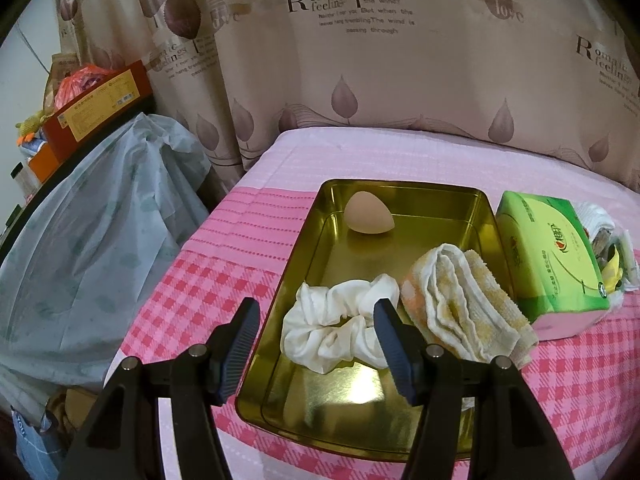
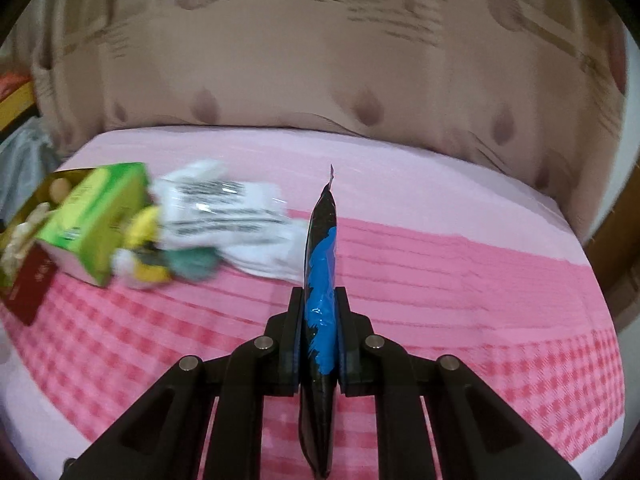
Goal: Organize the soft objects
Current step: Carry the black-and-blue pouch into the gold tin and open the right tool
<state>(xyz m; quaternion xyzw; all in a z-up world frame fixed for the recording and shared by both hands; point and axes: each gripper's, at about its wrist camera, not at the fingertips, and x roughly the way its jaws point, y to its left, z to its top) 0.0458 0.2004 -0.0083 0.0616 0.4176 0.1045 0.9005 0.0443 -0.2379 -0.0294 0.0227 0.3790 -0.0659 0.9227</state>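
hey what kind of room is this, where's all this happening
Most likely a bedroom at home. The work surface looks like a bed under a pink checked sheet, a printed curtain hangs right behind it, and household clutter sits on a covered piece of furniture at the left.

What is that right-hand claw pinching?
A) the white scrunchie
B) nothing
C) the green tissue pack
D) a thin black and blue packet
D: the right gripper is shut on a flat black and blue packet, held edge-on above the bed.

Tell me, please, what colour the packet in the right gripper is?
Black and blue packet; right wrist view.
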